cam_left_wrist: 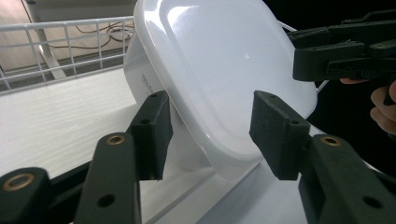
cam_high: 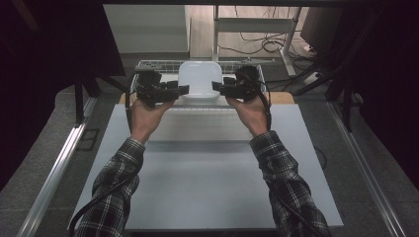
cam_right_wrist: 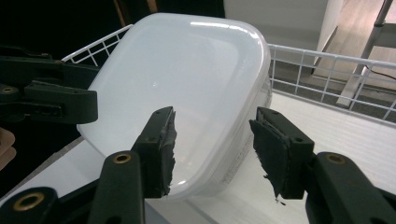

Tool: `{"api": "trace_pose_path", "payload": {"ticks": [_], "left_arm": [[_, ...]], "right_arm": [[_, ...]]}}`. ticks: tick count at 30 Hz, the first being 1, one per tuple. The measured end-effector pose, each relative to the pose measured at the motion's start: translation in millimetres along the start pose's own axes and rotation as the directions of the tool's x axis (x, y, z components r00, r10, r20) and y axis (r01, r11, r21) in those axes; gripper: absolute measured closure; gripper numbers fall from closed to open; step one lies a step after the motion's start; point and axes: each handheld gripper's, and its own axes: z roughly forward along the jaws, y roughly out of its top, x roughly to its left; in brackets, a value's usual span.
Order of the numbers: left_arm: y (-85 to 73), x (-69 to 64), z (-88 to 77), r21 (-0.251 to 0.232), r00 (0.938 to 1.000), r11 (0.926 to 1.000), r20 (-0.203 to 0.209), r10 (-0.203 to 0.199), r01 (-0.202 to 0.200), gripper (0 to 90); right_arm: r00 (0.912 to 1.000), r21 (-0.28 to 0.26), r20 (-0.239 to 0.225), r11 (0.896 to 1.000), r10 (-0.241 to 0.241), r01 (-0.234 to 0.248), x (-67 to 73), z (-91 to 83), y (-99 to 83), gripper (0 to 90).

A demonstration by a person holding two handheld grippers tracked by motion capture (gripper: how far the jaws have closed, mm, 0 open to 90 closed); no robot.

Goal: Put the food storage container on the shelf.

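A white plastic container (cam_high: 199, 81) with its lid on stands tilted on its side in a wire basket (cam_high: 148, 64) at the table's far edge. My left gripper (cam_high: 185, 90) is at its left side and my right gripper (cam_high: 216, 86) at its right, both pointing inward. In the left gripper view the jaws (cam_left_wrist: 210, 135) stand apart around the container's (cam_left_wrist: 224, 70) lower rim, pads off it. In the right gripper view the jaws (cam_right_wrist: 212, 149) also stand apart around the container's (cam_right_wrist: 187, 79) edge without pressing it. Each view shows the other gripper across the lid.
The basket's white wire walls (cam_right_wrist: 327, 70) rise behind and beside the container, over a white floor (cam_left_wrist: 60, 116). The grey table (cam_high: 212, 173) stretches toward me between my plaid sleeves. Dark curtains, a table frame and cables stand beyond the basket.
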Motion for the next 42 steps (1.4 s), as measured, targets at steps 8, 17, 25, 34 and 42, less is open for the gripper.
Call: {"api": "trace_pose_path", "payload": {"ticks": [8, 17, 25, 34, 42], "left_arm": [[5.7, 0.4, 3.3, -0.004, 0.9976, 0.9999, -0.068, 0.016, -0.017, 39.6], [15.0, 3.7, 8.5, 0.006, 0.9948, 0.9994, -0.096, 0.034, -0.033, 38.3], [18.1, 1.1, 0.8, -0.016, 0.9962, 0.9984, -0.069, 0.052, -0.053, 31.7], [8.3, 1.4, -6.9, 0.006, 0.9973, 0.9979, 0.034, 0.065, -0.065, 13.3], [-6.6, 2.4, -9.9, 0.028, 0.9961, 0.9981, 0.071, 0.053, -0.055, 8.4]], "right_arm": [[0.9992, -0.011, 0.039, 1.0, -0.011, 0.012, -0.8, 4.5, 2.3, 43.6], [0.9971, -0.012, 0.076, 1.0, -0.004, 0.005, -4.0, 13.0, 8.0, 43.9], [0.997, -0.008, 0.078, 1.0, -0.005, 0.006, -4.3, 14.3, 10.8, 38.6], [0.9994, -0.004, 0.007, 0.999, -0.034, 0.034, 4.8, 8.1, 6.1, 10.8], [0.9947, 0.032, 0.002, 0.994, -0.103, 0.103, 12.6, 3.9, -8.0, 2.5]]}}
